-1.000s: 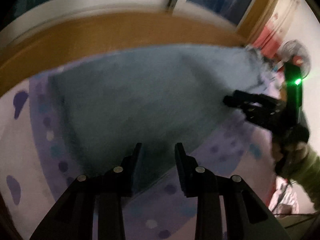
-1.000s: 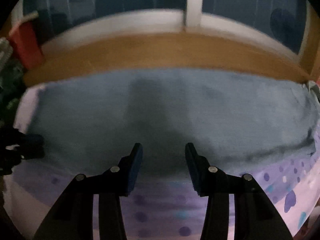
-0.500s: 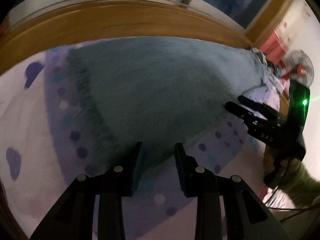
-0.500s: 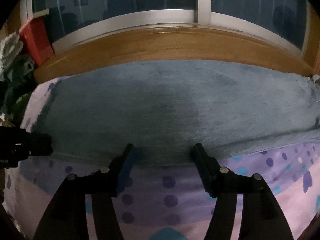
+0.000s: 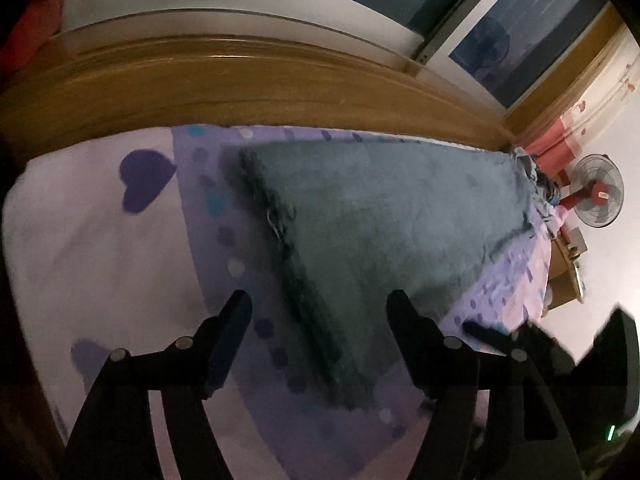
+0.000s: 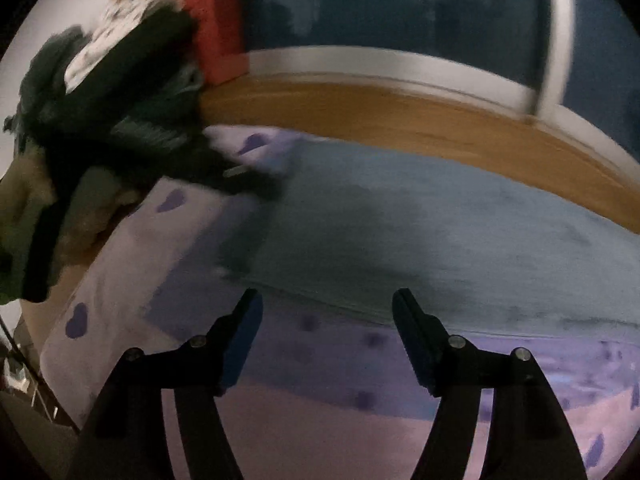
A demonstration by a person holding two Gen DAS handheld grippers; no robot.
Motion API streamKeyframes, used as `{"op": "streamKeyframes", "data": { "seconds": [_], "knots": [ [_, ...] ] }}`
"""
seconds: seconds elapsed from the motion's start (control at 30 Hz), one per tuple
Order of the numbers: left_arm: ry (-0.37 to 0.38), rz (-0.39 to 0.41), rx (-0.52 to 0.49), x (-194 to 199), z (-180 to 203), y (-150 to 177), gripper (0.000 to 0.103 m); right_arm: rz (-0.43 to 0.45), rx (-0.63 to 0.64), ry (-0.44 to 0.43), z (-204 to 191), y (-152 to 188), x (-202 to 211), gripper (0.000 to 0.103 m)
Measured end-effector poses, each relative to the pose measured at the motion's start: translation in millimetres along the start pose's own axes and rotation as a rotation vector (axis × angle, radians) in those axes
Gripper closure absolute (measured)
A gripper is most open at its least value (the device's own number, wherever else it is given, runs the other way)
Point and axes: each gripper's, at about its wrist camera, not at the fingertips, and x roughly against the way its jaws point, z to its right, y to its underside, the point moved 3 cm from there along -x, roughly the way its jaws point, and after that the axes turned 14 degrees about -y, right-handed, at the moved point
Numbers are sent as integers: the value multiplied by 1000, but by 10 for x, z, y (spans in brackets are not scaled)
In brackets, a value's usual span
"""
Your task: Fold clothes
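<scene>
Left gripper [image 5: 318, 306] jaws opening wide, nothing held, above near corner of blue-grey fleece garment [image 5: 380, 216], spread flat on lilac heart-print bedsheet [image 5: 92, 248] for folding. Right gripper [image 6: 326, 306] jaws likewise opening, empty, over garment's near edge; unfolded clothes pile [image 6: 104, 120] waits at left.

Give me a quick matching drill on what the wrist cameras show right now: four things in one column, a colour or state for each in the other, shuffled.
Things:
1. blue-grey garment
2. left gripper
3. bed sheet
4. clothes pile

Descriptions:
A. jaws opening, nothing between them
B. pale lilac with purple hearts and dots
C. spread flat on the bed
D. dark heap at the bed's corner

Pairs: 1-C, 2-A, 3-B, 4-D
</scene>
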Motion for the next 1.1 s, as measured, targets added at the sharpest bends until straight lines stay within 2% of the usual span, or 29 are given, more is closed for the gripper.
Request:
{"op": "streamKeyframes", "data": {
  "seconds": [0.2,0.43,0.5,0.53,0.57,0.6,0.63,0.7,0.73,0.83,0.97,1.1],
  "knots": [
    [-47,36,10,-255,-76,-280,32,-30,83,45,-299,-186,-314,35],
    [-34,57,-30,-400,-91,-478,32,-77,114,118,-398,-186,-566,36],
    [-20,61,-46,-424,-75,-501,32,-79,84,122,-353,-185,-579,41],
    [-10,63,-52,-426,-63,-504,32,-77,74,130,-333,-188,-569,50],
    [12,62,-45,-433,-81,-515,32,-75,64,136,-314,-191,-560,53],
    [33,62,-38,-440,-99,-526,39,-76,51,137,-296,-195,-555,56],
    [54,61,-30,-448,-118,-537,60,-78,36,136,-281,-198,-552,61],
    [57,39,16,-500,-195,-560,86,-82,17,139,-257,-210,-539,67],
    [90,28,46,-511,-241,-558,88,-84,11,142,-246,-217,-531,76],
    [114,21,73,-493,-284,-551,89,-82,-9,143,-216,-250,-490,91],
    [72,63,23,-331,-172,-600,91,-22,-83,78,-118,-337,-343,93],
    [76,84,50,-157,-84,-719,91,88,-193,-8,57,-489,-165,93]
  ]
}}
